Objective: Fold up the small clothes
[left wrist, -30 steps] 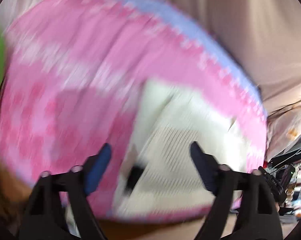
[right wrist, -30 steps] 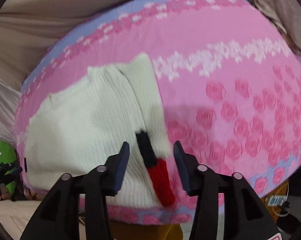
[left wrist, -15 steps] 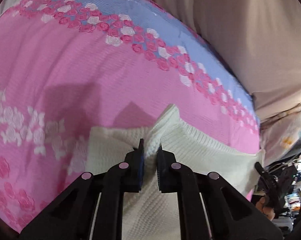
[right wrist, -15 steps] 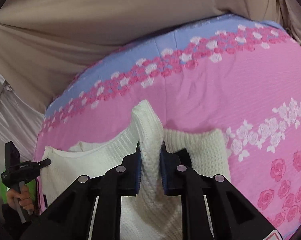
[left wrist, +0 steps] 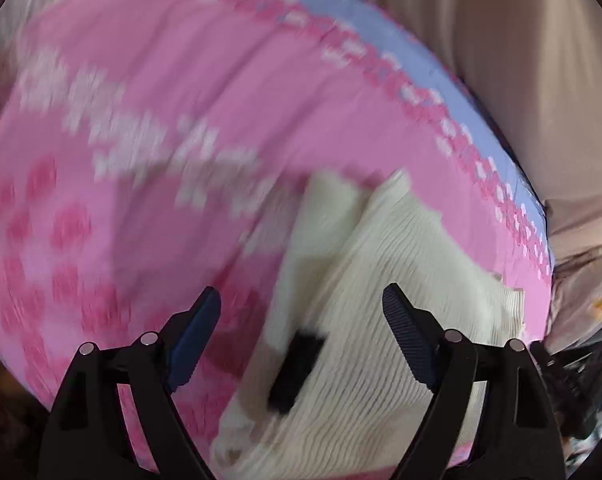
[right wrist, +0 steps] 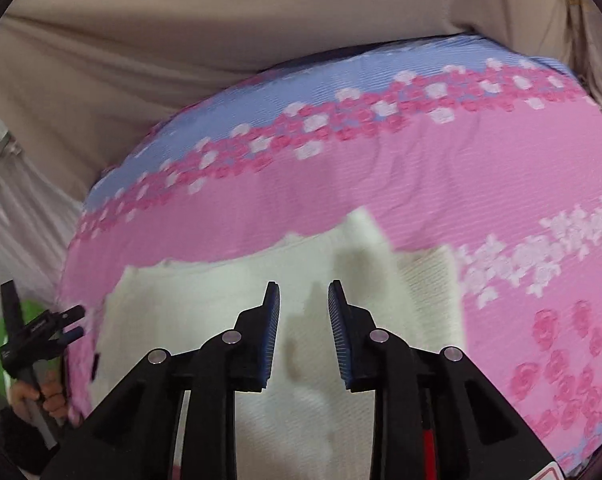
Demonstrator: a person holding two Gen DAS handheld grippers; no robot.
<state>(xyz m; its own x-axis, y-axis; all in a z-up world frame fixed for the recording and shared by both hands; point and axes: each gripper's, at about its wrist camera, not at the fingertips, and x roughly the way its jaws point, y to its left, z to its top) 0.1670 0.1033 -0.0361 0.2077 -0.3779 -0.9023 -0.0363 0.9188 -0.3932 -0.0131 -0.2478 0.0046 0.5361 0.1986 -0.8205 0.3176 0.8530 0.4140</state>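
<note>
Sleeve fold just laid, I judge: white knit lies on pink cloth, left claw opening wide and empty, right claw opening narrowly, gripping nothing; next I need a fresh edge pinched.

The white sweater is soft, bumpy knit wool — the pink flowered cloth under it looks thin and ribbed.

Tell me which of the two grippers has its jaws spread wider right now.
The left gripper: its jaws are opening, wide apart above the cream knit sweater with nothing pinched. The right gripper has only a narrow gap, also opening, with no cloth between its pads.
</note>
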